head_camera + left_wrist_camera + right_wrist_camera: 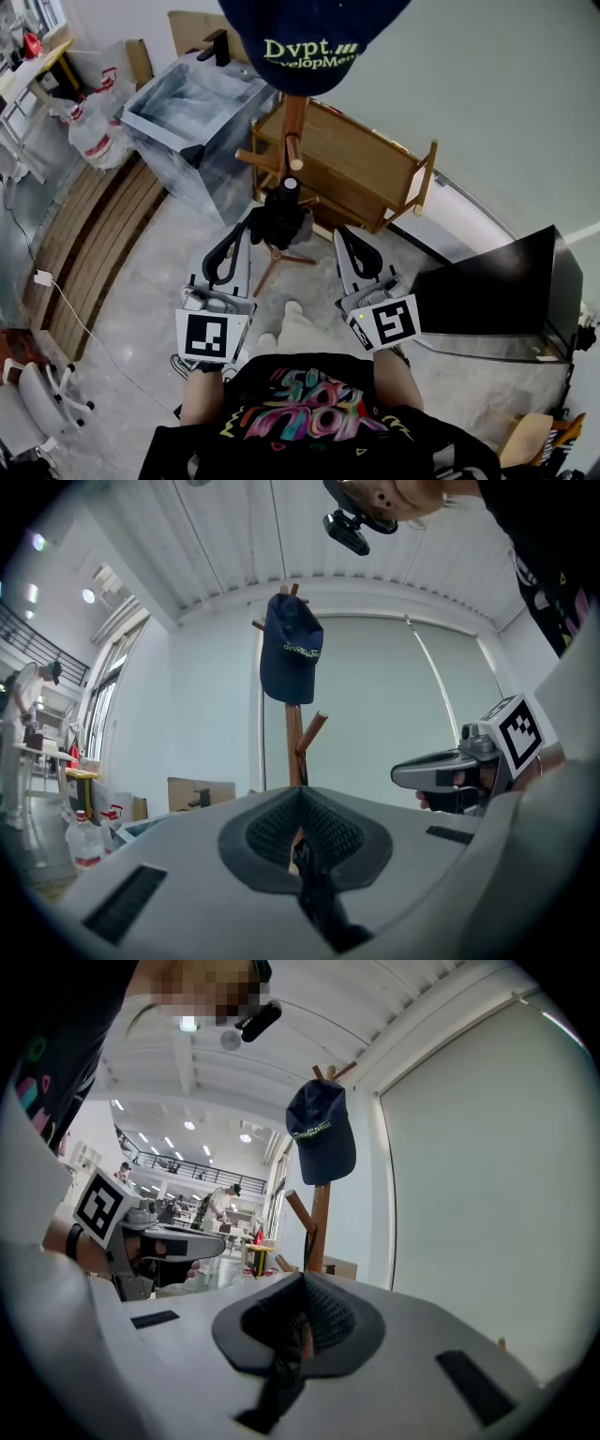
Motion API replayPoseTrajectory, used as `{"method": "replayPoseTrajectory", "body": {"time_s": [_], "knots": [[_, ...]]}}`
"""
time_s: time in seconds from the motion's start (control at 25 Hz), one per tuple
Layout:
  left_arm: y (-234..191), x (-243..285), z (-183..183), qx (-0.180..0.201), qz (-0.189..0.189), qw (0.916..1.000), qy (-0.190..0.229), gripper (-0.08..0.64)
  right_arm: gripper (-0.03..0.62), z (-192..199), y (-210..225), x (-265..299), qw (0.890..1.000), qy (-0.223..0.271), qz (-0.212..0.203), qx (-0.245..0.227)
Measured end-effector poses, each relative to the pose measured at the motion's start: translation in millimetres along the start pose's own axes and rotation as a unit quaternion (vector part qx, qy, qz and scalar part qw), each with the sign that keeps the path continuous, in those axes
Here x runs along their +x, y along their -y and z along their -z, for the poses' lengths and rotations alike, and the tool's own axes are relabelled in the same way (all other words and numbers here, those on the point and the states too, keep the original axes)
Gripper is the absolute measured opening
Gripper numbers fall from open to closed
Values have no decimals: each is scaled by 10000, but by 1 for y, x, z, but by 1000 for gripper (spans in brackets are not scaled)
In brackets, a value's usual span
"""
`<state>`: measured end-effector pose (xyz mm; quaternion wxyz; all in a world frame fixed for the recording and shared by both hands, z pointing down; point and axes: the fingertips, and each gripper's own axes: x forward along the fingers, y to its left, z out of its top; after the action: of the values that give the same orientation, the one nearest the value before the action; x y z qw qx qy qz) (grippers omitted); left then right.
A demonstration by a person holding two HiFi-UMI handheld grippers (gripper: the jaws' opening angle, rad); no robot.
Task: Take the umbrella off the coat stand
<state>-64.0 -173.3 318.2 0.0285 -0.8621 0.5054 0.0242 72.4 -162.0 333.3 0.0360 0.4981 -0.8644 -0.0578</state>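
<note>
Navy fabric cap (309,42) | round wooden coat stand (293,122) | black folded umbrella (281,220)

At the top of the head view we see a navy cap (309,42) with pale yellow-green lettering. Under it is the reddish-brown wood of the coat stand (292,127). The umbrella (284,217) at mid-frame is plain black. We find the left gripper (300,829) and right gripper (302,1321) light grey with black mesh-patterned pads, each bearing black-and-white square markers. The floor (141,319) is marbled grey, and the slatted boards (94,234) at left are brown. At the bottom, the person's shirt (309,412) is black with a pink, teal and yellow print. The wall (487,84) at upper right is pale grey-green.
</note>
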Motion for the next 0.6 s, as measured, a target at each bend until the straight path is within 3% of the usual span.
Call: {"method": "replayPoseTrajectory", "body": {"time_s": [0.28, 0.6], "knots": [[-1, 51, -4, 115, -342, 9993, 74, 24, 17, -5, 40, 41, 9986, 190, -501, 10], [-5, 65, -1, 98, -440, 9990, 58, 23, 17, -6, 40, 60, 9967, 241, -778, 47]]}}
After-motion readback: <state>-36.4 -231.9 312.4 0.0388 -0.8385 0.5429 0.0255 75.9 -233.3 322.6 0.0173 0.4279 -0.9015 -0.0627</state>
